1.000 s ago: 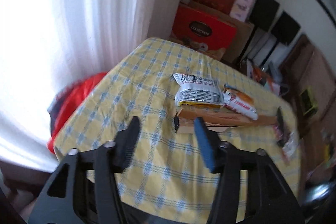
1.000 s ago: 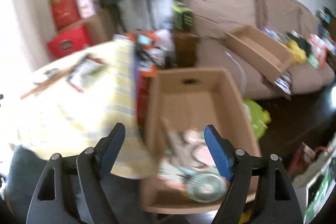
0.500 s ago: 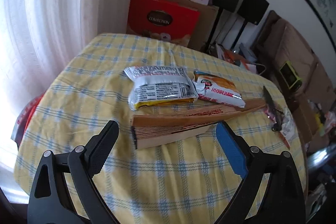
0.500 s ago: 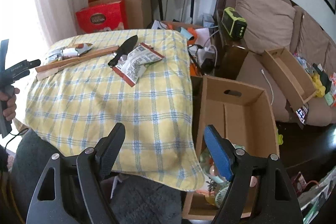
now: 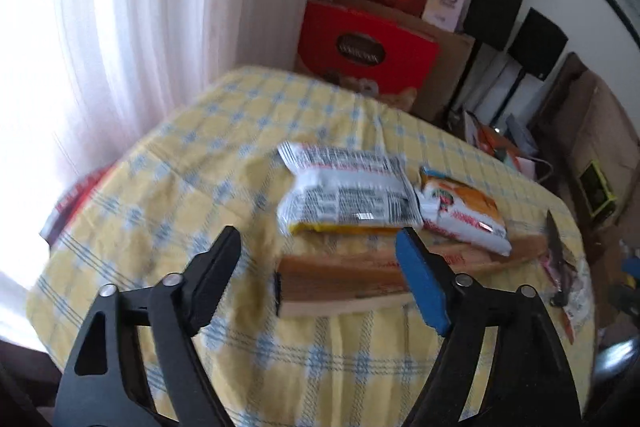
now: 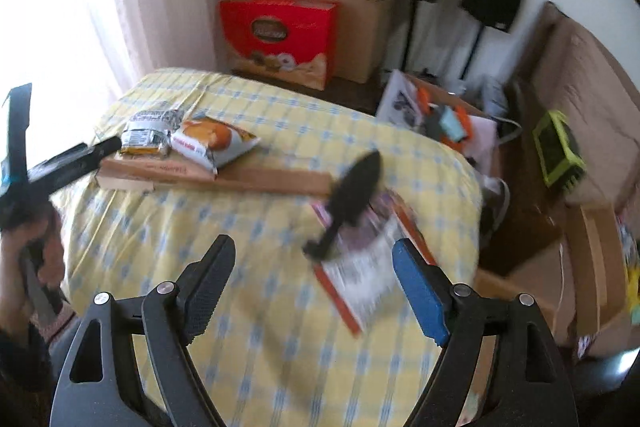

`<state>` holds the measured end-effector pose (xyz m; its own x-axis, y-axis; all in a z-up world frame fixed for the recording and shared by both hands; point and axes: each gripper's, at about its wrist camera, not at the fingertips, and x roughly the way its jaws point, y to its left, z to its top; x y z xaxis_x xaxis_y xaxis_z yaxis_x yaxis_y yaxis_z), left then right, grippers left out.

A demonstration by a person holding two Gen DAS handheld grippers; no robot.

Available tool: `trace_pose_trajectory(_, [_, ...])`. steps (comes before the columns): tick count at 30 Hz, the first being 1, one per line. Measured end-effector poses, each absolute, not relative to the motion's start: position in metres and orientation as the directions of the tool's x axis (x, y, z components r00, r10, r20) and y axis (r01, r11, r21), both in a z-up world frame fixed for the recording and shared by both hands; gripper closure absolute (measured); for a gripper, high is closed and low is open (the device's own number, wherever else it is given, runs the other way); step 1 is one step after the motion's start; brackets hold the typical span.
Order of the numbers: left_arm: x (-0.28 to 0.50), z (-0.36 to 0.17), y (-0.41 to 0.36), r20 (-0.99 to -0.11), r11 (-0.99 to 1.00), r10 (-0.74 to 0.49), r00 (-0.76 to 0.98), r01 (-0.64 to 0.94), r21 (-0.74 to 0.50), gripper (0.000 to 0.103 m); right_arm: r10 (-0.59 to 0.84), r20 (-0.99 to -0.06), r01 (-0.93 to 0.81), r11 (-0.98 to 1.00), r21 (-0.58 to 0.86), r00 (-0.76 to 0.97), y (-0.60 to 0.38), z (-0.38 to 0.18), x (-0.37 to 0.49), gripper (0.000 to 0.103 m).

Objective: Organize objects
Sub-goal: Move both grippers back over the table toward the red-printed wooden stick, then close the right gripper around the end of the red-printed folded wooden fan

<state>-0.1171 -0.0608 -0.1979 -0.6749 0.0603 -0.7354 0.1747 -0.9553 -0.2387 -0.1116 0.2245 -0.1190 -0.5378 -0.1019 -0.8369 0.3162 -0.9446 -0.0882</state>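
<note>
Left wrist: closing left gripper (image 5: 318,269) w/ nothing betw. jaws

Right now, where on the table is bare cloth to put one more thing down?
The near half of the tablecloth is bare, between the long cardboard piece and the near edge. The far strip toward the red gift box is also bare. Crowded: the two snack packets on the cardboard, and the right side, where the black knife lies on a flat packet.

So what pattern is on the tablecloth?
The tablecloth is yellow with blue and white checked lines. It shows best in the left wrist view.
</note>
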Motion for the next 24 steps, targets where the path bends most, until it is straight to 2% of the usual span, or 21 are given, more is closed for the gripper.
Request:
trace_pose_trajectory(1, [-0.118, -0.202, -0.062, -0.744, -0.952, 0.083, -0.663, 0.168, -0.256, 0.037, -0.092, -0.856, 0.349, -0.931, -0.108, -0.509, 0.218, -0.122, -0.123, 0.021])
trace_pose_trajectory(3, [-0.118, -0.208, -0.064, -0.747, -0.945, 0.129, -0.653, 0.147, -0.292, 0.037, -0.073, -0.882, 0.465, -0.868, -0.173, -0.465, 0.198, -0.130, -0.142, 0.021])
trace_pose_trajectory(6, [-0.115, -0.211, -0.071, -0.741, -0.940, 0.169, -0.649, 0.120, -0.319, 0.035, -0.030, -0.965, 0.603, -0.785, -0.139, -0.261, 0.171, -0.157, -0.165, 0.023])
trace_pose_trajectory(11, [-0.118, -0.215, -0.080, -0.768, -0.943, 0.191, -0.611, 0.103, -0.317, 0.036, 0.047, -0.963, 0.722, -0.652, -0.231, -0.266, 0.129, -0.175, -0.181, 0.023])
trace_pose_trajectory(14, [-0.117, -0.215, -0.080, -0.778, -0.956, 0.195, -0.597, 0.061, -0.286, 0.035, 0.038, -0.964, 0.790, -0.565, -0.238, -0.263, 0.113, -0.181, -0.187, 0.022])
trace_pose_trajectory(19, [-0.115, -0.216, -0.086, -0.778, -0.948, 0.230, -0.584, 0.047, -0.315, 0.036, 0.068, -0.977, 0.872, -0.442, -0.211, -0.202, 0.095, -0.197, -0.193, 0.017])
trace_pose_trajectory(21, [-0.114, -0.215, -0.090, -0.780, -0.946, 0.239, -0.579, 0.044, -0.323, 0.037, 0.080, -0.980, 0.890, -0.411, -0.197, -0.180, 0.089, -0.203, -0.189, 0.019])
trace_pose_trajectory(23, [-0.111, -0.213, -0.096, -0.794, -0.949, 0.226, -0.565, 0.058, -0.310, 0.038, 0.076, -0.987, 0.909, -0.386, -0.158, -0.139, 0.081, -0.209, -0.178, 0.031])
trace_pose_trajectory(24, [-0.110, -0.211, -0.101, -0.800, -0.950, 0.211, -0.561, 0.074, -0.302, 0.038, 0.065, -0.985, 0.910, -0.379, -0.171, -0.158, 0.078, -0.207, -0.174, 0.031])
